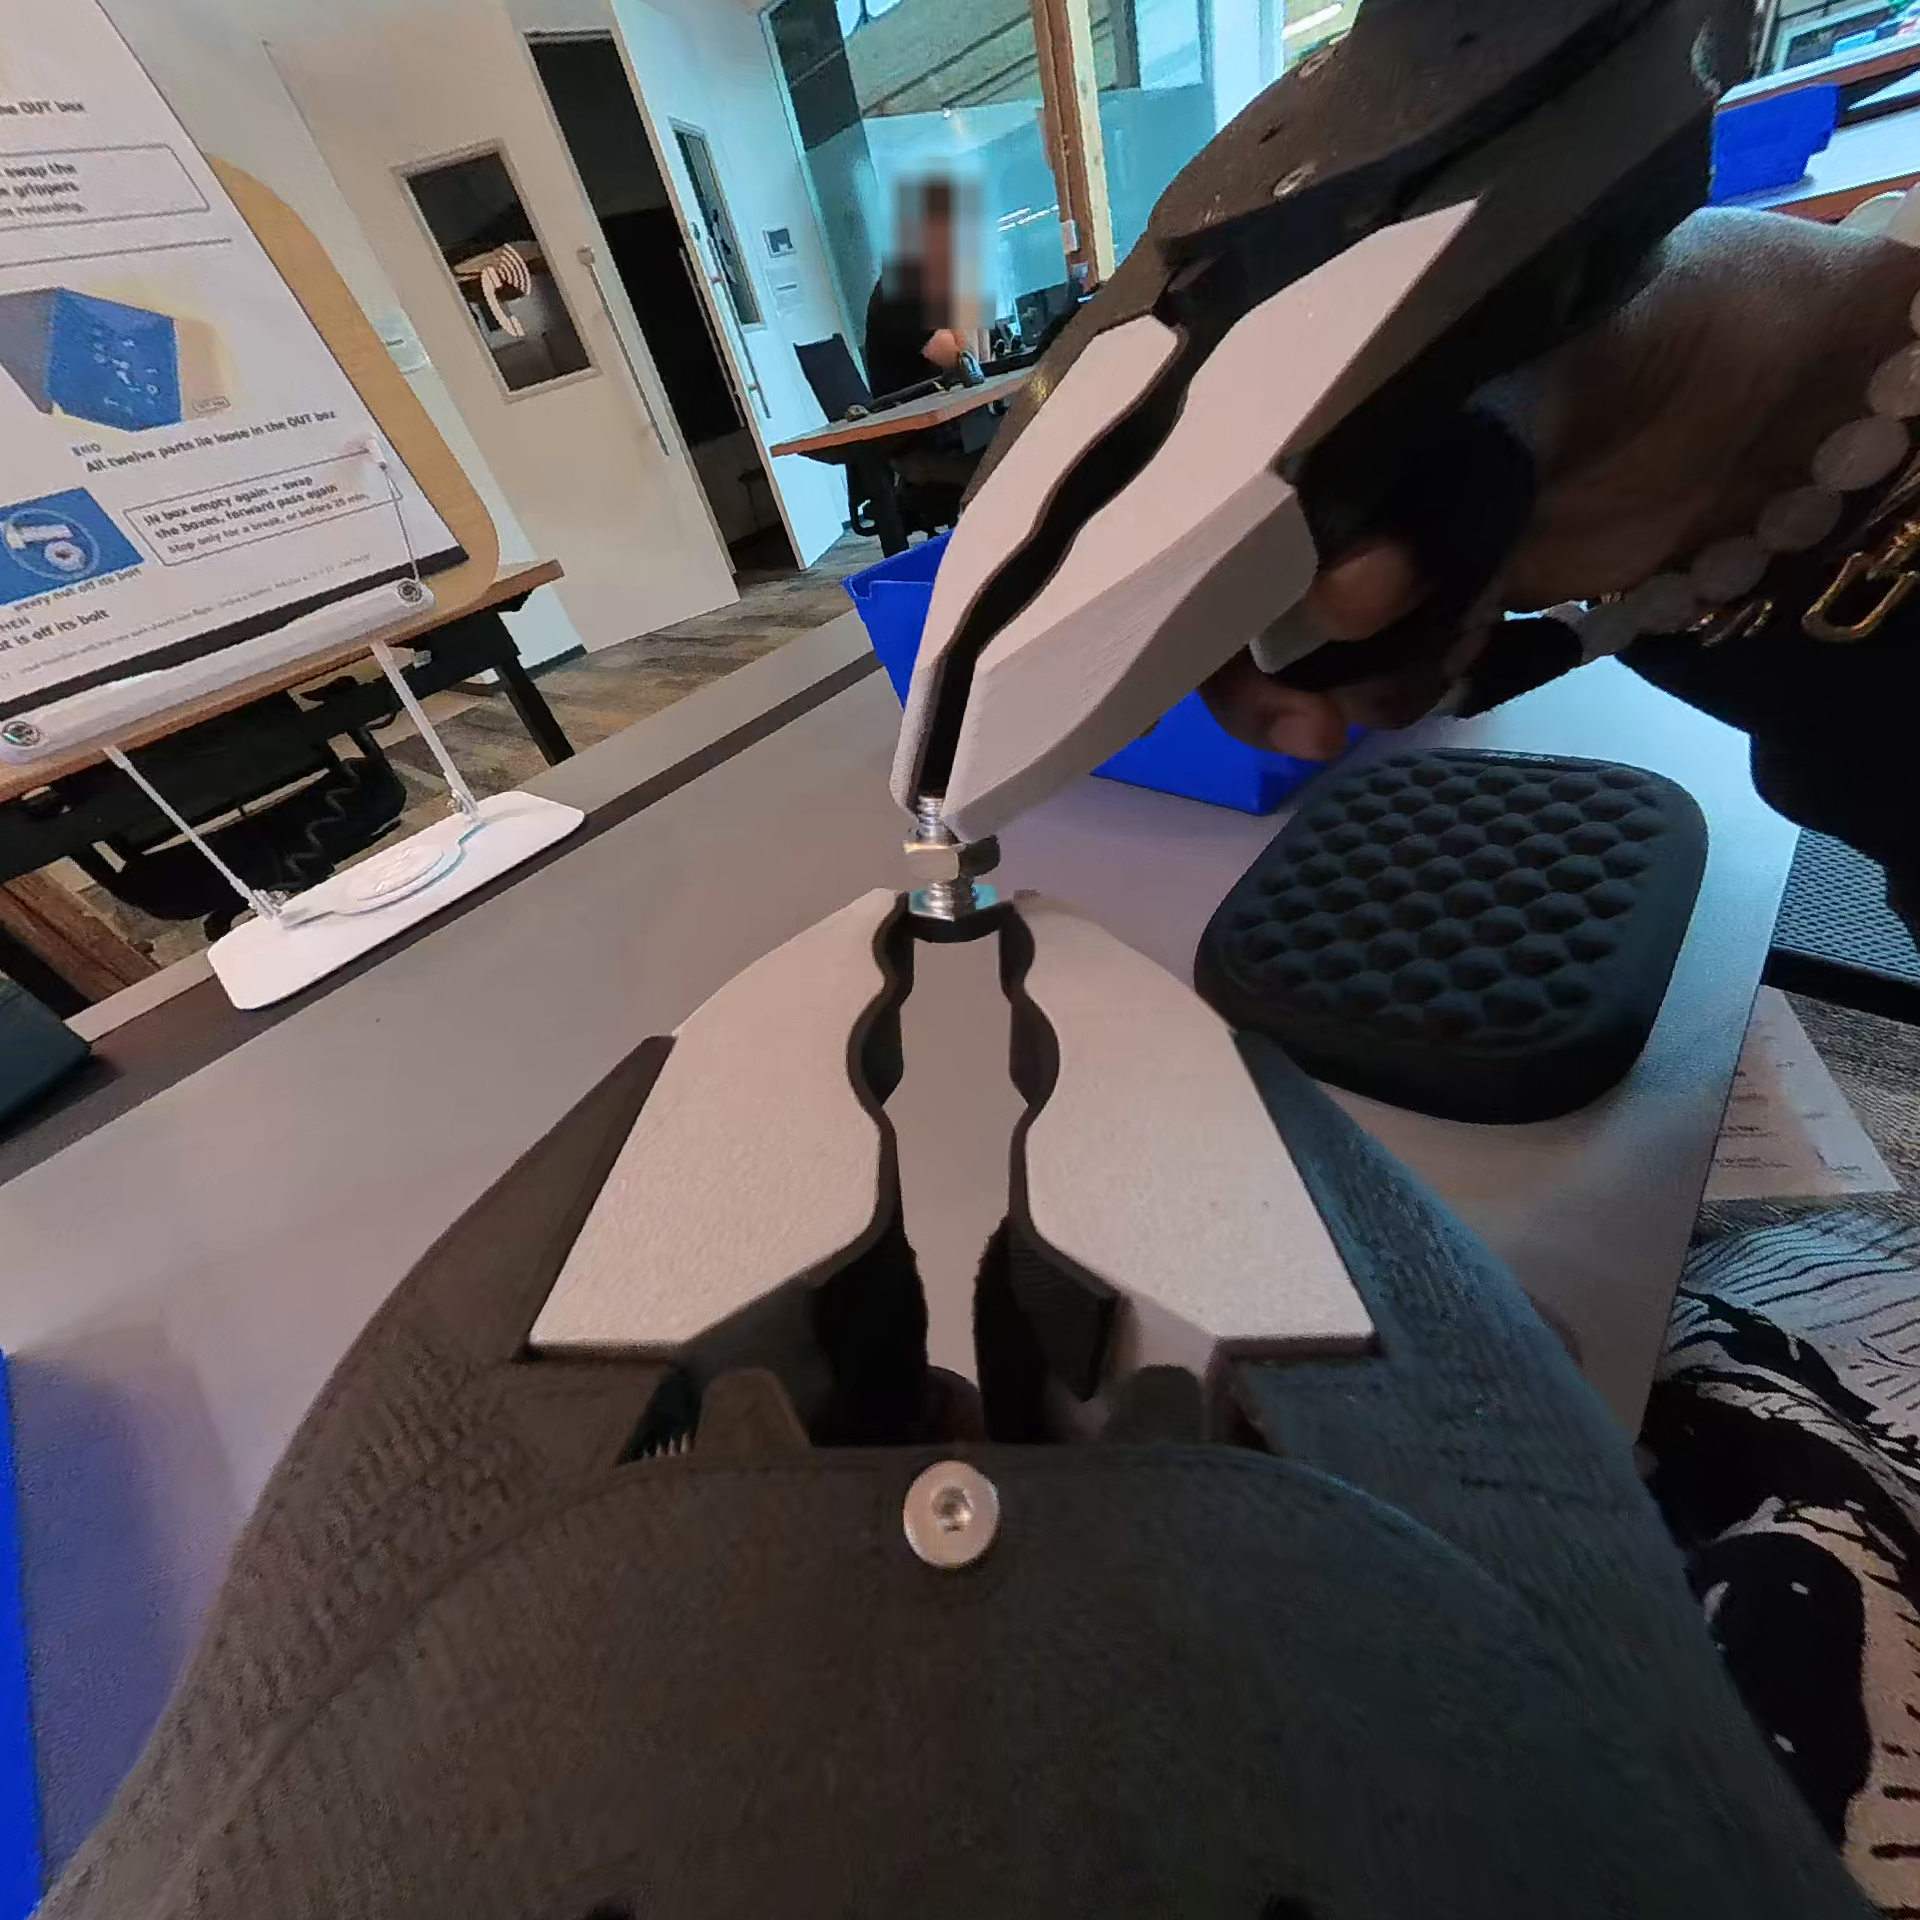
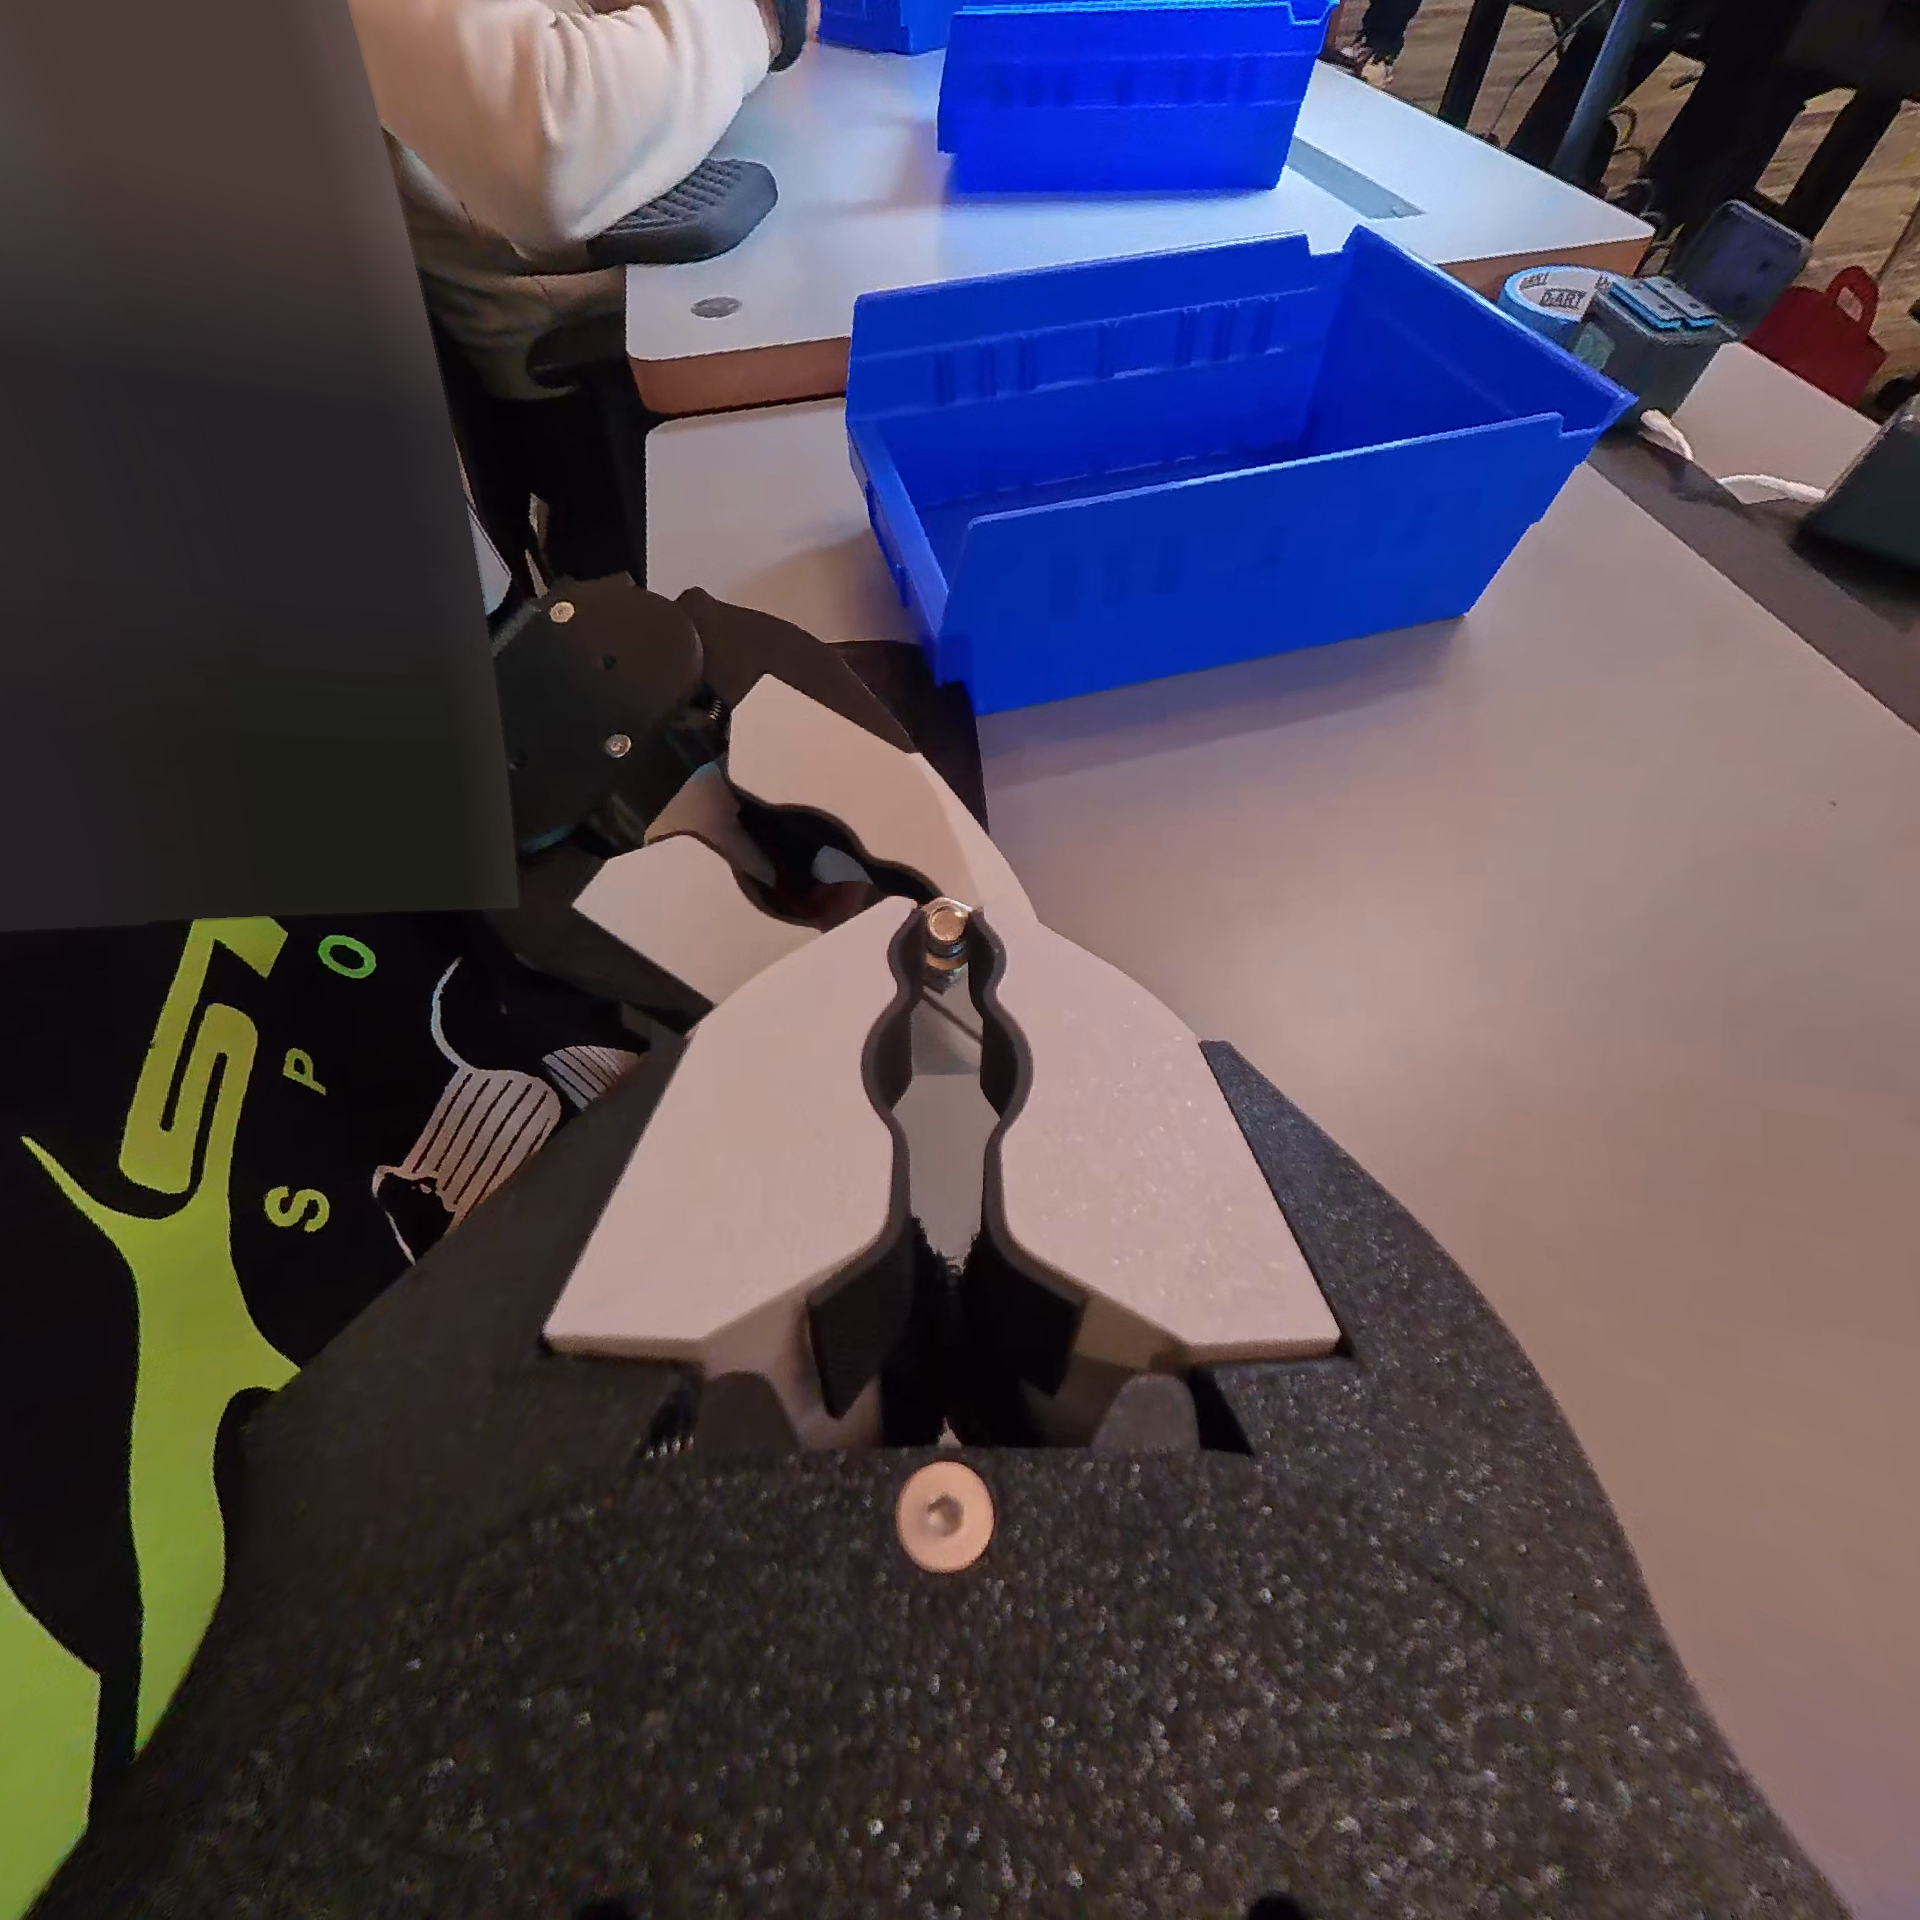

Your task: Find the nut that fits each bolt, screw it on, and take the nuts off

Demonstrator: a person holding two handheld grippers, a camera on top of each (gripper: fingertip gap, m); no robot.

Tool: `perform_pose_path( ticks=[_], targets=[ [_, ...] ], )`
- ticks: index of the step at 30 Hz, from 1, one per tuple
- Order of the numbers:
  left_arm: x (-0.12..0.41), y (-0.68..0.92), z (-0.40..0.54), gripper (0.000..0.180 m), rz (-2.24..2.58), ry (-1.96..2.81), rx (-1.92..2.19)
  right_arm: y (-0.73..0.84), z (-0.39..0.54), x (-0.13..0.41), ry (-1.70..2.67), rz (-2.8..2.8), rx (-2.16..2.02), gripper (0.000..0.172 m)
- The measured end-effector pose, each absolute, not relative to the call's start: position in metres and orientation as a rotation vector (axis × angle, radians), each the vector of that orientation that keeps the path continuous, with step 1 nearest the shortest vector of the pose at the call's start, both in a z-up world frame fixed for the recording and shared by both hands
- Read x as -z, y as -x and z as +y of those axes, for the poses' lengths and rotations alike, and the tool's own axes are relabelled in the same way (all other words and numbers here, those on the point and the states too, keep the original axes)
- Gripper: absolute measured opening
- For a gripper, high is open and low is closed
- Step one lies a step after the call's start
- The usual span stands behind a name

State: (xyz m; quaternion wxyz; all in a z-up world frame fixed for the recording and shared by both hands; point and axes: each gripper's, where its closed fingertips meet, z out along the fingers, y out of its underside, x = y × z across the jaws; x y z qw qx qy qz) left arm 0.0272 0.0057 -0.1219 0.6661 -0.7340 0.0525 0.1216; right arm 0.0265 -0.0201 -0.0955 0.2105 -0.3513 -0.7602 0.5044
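Left tool (image 1: pixel 951 914) pinches bolt (image 1: pixel 940 831) head, right tool (image 2: pixel 945 940) its thread — nut (image 1: pixel 935 857) shows only leftward.

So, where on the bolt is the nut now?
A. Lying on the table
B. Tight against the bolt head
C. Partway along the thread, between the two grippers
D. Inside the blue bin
C: in the left wrist view the nut sits on the bolt thread, with bare thread showing above and below it.
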Motion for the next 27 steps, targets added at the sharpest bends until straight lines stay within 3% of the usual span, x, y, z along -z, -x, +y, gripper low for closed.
perform_pose_path(
  ticks=[5,10,13,27],
  targets=[
    [0.116,-0.031,0.002,0.015,0.108,1.606,-0.148,-0.028,-0.024,0.09,0.914,-2.075,-1.462,0.008],
    [0.103,-0.045,-0.007,0.015,0.074,1.477,0.216,-0.032,-0.032,0.074,0.789,-1.861,-1.668,0.044],
    [0.101,-0.05,-0.01,0.015,0.081,1.444,0.324,-0.03,-0.039,0.079,0.799,-1.787,-1.711,0.054],
    [0.104,-0.06,-0.013,0.014,0.184,1.455,0.298,-0.031,-0.033,0.089,0.873,-1.786,-1.722,0.049]
  ],
)
